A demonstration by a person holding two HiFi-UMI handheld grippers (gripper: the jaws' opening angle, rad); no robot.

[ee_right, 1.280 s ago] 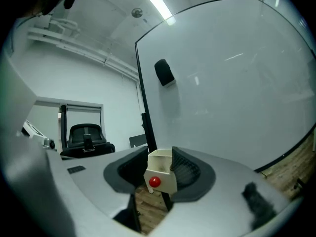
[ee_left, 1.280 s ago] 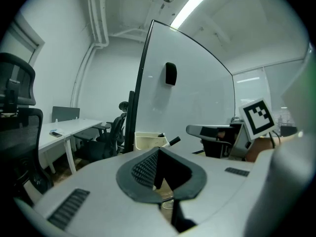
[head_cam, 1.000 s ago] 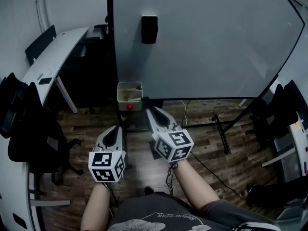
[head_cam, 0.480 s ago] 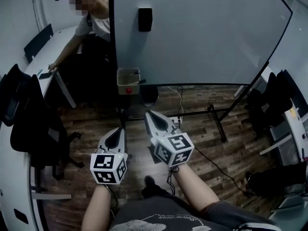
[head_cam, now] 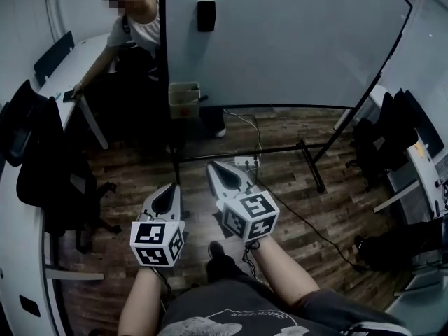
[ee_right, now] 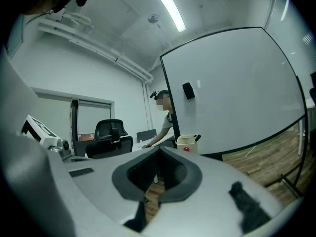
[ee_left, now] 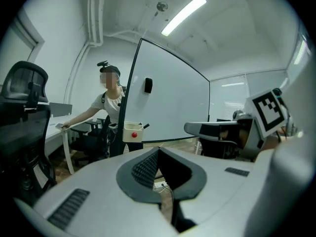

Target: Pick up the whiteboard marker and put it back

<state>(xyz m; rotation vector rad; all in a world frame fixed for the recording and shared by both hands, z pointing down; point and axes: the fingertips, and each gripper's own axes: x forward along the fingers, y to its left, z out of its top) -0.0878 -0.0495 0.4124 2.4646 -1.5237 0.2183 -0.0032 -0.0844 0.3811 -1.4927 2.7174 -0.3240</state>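
A small cream holder box (head_cam: 183, 98) with a red dot hangs at the lower left corner of the whiteboard (head_cam: 294, 40). A dark marker (ee_left: 144, 126) sticks up out of that box (ee_left: 132, 131), and the marker (ee_right: 197, 138) also shows in the right gripper view. My left gripper (head_cam: 169, 189) and right gripper (head_cam: 212, 166) hover side by side over the wood floor, well short of the board. Both are shut with nothing between the jaws; the left gripper (ee_left: 158, 150) and right gripper (ee_right: 159, 149) show tips touching.
A black eraser (head_cam: 206, 16) sticks high on the board. A person (head_cam: 136, 26) leans on a white desk (head_cam: 56, 96) left of the board. The board's stand legs (head_cam: 308, 163), a power strip (head_cam: 245, 161) with cable, and dark chairs (head_cam: 49, 180) stand around.
The whiteboard and its box now sit farther from both grippers, which have drawn back from it. A person has come into view at the upper left.
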